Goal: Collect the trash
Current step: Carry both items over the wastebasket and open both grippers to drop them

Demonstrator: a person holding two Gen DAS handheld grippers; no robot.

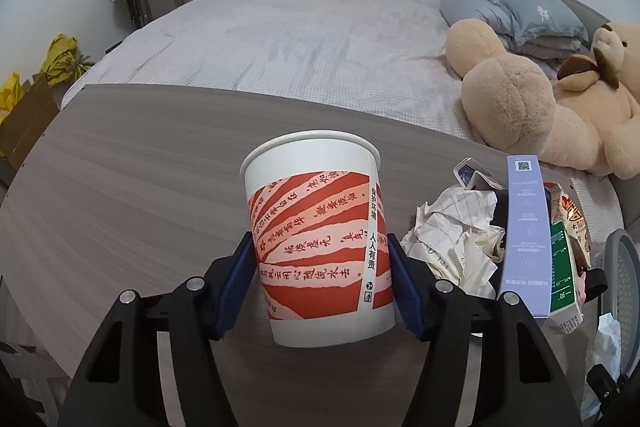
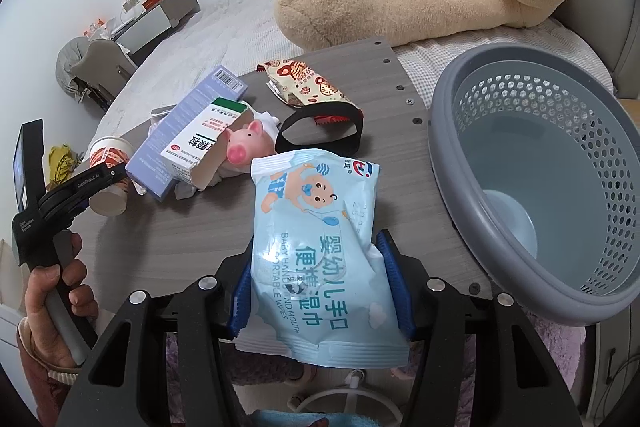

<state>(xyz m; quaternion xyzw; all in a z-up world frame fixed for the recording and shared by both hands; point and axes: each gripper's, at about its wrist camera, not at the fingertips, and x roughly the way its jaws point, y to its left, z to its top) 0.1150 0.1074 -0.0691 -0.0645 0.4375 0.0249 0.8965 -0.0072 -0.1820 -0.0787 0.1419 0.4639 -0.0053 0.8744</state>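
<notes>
On the table: left gripper clamps the cup; right gripper pinches the wipes.
Cup light, crushable, grip mid-wall gently; wipes soft, slippery.

One red-and-white printed paper cup counted. One pale blue wet-wipes packet. One grey perforated plastic basket. Two cardboard boxes: lilac, green-and-white. One pink rubber pig. One crumpled paper wad seen.

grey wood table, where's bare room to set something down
Free: the broad stretch of the grey wood table left of and behind the red-and-white paper cup. Crowded: the crumpled white paper and lilac cardboard box on its right.
</notes>
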